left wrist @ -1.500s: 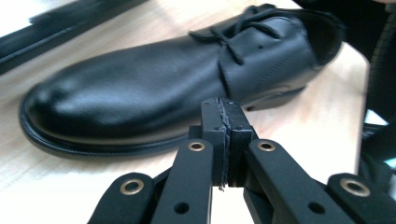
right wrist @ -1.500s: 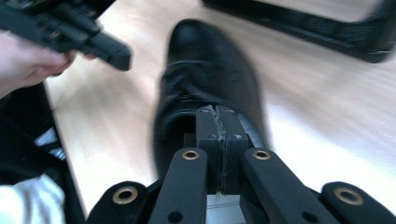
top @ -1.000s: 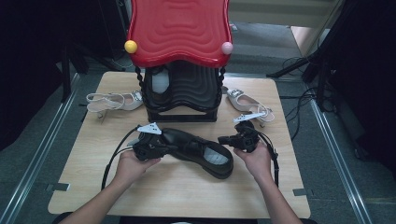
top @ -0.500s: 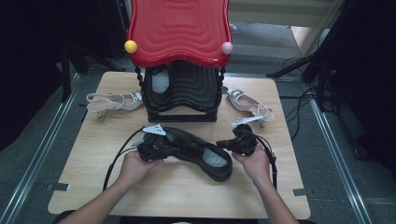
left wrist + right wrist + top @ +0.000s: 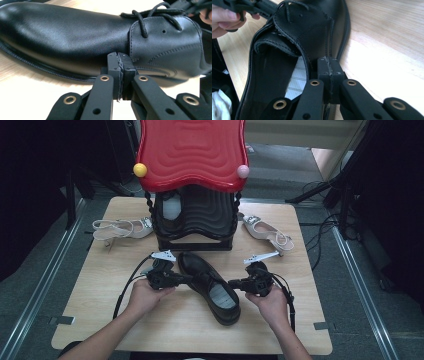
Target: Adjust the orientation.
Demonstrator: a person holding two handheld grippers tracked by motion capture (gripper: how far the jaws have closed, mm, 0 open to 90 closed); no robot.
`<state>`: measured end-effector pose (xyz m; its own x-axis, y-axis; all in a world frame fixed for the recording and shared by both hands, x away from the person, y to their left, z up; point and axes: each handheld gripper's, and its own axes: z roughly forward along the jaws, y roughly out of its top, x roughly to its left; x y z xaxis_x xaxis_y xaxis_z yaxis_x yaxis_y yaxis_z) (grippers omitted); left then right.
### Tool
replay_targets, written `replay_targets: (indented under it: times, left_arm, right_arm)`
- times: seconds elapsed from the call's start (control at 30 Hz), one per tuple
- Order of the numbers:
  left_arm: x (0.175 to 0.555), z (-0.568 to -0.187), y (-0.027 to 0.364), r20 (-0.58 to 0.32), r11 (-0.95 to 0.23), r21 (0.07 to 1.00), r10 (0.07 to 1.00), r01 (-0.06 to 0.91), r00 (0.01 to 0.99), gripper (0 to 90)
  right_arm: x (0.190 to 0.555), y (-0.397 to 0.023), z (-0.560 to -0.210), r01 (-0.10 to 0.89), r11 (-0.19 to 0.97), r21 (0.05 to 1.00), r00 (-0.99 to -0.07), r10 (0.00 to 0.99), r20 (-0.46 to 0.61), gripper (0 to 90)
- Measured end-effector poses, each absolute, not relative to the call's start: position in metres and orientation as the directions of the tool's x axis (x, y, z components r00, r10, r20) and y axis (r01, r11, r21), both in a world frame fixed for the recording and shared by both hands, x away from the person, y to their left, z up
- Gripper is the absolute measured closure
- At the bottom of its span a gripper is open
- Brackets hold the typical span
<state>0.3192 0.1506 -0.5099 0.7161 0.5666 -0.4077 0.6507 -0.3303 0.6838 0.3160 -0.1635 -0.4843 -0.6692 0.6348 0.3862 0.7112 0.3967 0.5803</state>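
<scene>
Dark curtains and stands ring a pale wooden table [image 5: 165, 330], where a red-topped black shoe rack [image 5: 195, 195] stands at the far side with a strappy sandal [image 5: 120, 227] lying to its left and another sandal [image 5: 267, 232] to its right. Just in front of the rack lies a black lace-up shoe [image 5: 210, 285], toe towards the rack, heel towards the person, set slightly askew. The left gripper [image 5: 186, 279] presses its shut jaws against the shoe's side near the laces, with nothing pinched between them. The right gripper [image 5: 234, 283], jaws likewise closed and empty, rests against the rim of the shoe's opening on the opposite side. The step in hand looks like nudging the shoe into line between two closed tools. Next would probably come a steady push from both sides, or opening one pair of jaws to take the rim and lift the shoe towards the rack.
</scene>
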Motion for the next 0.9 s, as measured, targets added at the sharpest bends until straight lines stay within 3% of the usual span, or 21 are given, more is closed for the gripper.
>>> replay_targets:
  times: [0.9]
  left_arm:
    - [0.338,-0.51,0.133,-0.397,-0.36,0.684,0.545,0.634,0.738,89.4]
  right_arm:
    - [0.294,-0.16,-0.485,0.741,0.374,0.558,-0.639,0.65,0.412,90.0]
